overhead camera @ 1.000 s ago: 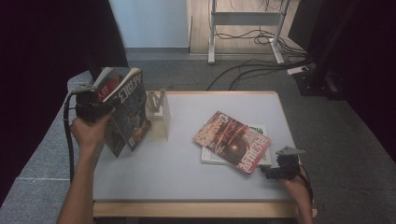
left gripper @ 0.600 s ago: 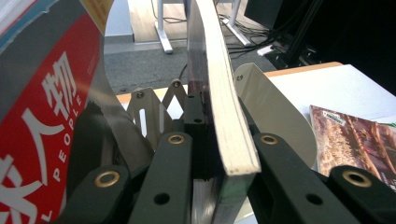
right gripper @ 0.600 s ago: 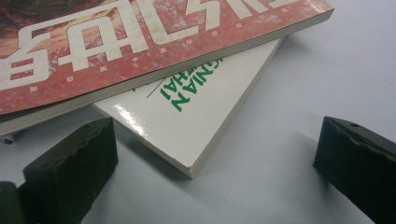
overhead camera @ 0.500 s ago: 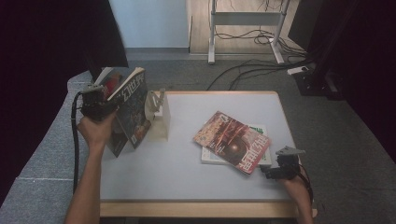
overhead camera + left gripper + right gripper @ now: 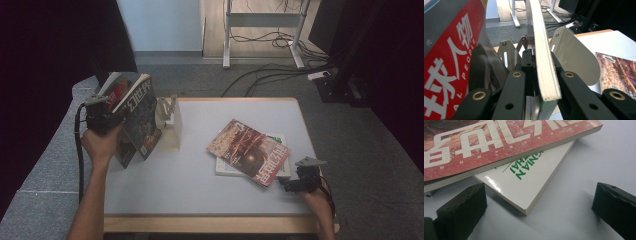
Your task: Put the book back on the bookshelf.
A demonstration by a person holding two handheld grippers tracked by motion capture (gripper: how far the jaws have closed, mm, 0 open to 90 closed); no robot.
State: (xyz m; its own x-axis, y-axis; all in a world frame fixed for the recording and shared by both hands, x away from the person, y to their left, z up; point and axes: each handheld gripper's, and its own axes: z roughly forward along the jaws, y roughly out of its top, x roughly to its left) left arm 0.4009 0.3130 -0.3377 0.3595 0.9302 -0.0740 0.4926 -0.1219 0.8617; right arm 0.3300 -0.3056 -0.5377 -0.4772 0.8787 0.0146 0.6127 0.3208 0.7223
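Note:
My left gripper (image 5: 102,117) is at the table's left edge, shut on an upright dark-covered magazine (image 5: 141,117). In the left gripper view its jaws (image 5: 539,82) clamp that magazine's pale edge (image 5: 544,65). A red magazine (image 5: 446,62) leans against the outer side of the left jaw. Just beyond stands a cream metal bookend (image 5: 170,120). At the right, a red magazine (image 5: 248,151) lies on a white book (image 5: 225,169). My right gripper (image 5: 287,184) rests on the table by their near corner, open, with the white book's corner (image 5: 529,180) ahead between its fingers (image 5: 461,210).
The white table (image 5: 200,190) has bare surface in the middle and along the front. Beyond its far edge are grey carpet, cables (image 5: 260,75) and a desk frame (image 5: 260,20). A dark curtain hangs at the left.
My left hand has shifted slightly to the right with the upright magazine still clamped. The right gripper and the stacked books have stayed put.

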